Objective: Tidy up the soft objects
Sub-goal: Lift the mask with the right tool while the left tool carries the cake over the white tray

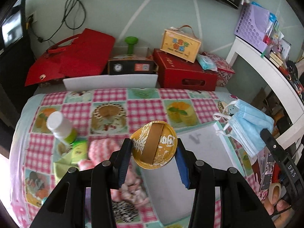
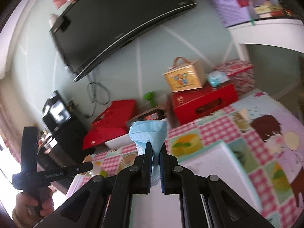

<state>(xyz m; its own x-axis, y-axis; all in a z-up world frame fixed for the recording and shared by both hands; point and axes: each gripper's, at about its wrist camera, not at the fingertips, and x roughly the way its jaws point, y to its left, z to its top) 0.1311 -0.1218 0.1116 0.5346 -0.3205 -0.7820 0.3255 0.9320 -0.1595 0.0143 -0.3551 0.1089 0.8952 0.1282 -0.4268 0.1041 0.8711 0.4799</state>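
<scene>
My left gripper [image 1: 153, 153] is shut on a round gold tin [image 1: 153, 145] with a brown band, held above the checked tablecloth [image 1: 144, 104]. My right gripper [image 2: 156, 152] is shut on a bunch of light blue face masks [image 2: 149, 133]. In the left wrist view the face masks [image 1: 247, 125] hang at the right, white ear loops dangling. A white box [image 1: 201, 163] lies under both grippers. On the cloth to the left lie a pink fluffy piece [image 1: 102, 148], a pink patterned soft item [image 1: 133, 190] and a leopard-print item [image 1: 123, 210].
A white bottle with a green label [image 1: 60, 127] and a green packet [image 1: 77, 150] lie at the left. Red boxes [image 1: 182, 74], a yellow carry box [image 1: 180, 43] and a red bag [image 1: 76, 57] line the back wall. A white shelf [image 1: 266, 72] stands at the right.
</scene>
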